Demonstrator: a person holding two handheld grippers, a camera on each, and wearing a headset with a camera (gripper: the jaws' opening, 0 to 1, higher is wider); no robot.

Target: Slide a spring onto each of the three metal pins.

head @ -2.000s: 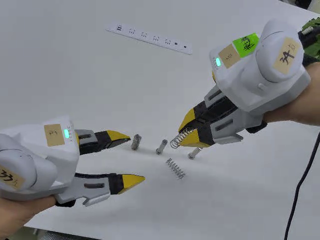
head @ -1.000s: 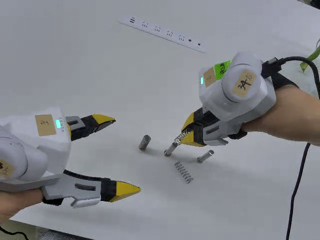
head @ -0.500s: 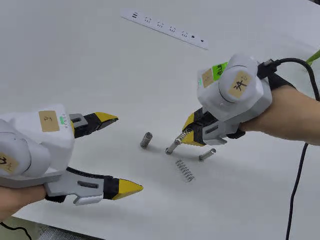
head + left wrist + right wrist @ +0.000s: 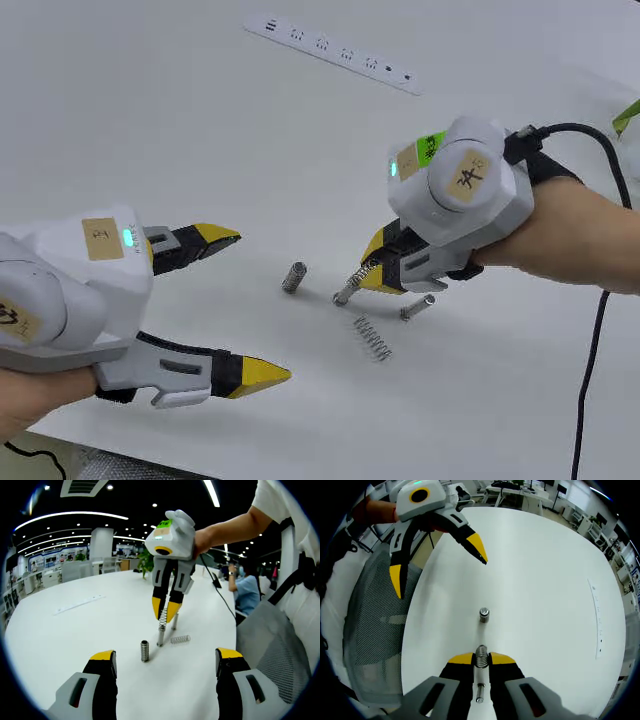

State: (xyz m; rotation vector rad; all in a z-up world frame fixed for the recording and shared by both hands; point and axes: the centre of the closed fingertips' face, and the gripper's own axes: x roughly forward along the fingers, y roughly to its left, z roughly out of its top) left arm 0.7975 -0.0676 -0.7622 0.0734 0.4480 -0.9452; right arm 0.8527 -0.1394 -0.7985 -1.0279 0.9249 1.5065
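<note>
Spring (image 4: 362,275), silvery coil, is sitting pinched in right gripper (image 4: 378,270) over middle pin (image 4: 345,294); left gripper (image 4: 262,305) is gaping; loose spring (image 4: 372,338) is lying nearer, strip (image 4: 330,53) far.

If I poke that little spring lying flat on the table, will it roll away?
Probably: the loose spring lies on its side on the smooth white table, so a sideways nudge would likely roll it. Its wire looks thin with open coils, so it is probably light and squashy. Pinched hard, it might pop away.
</note>
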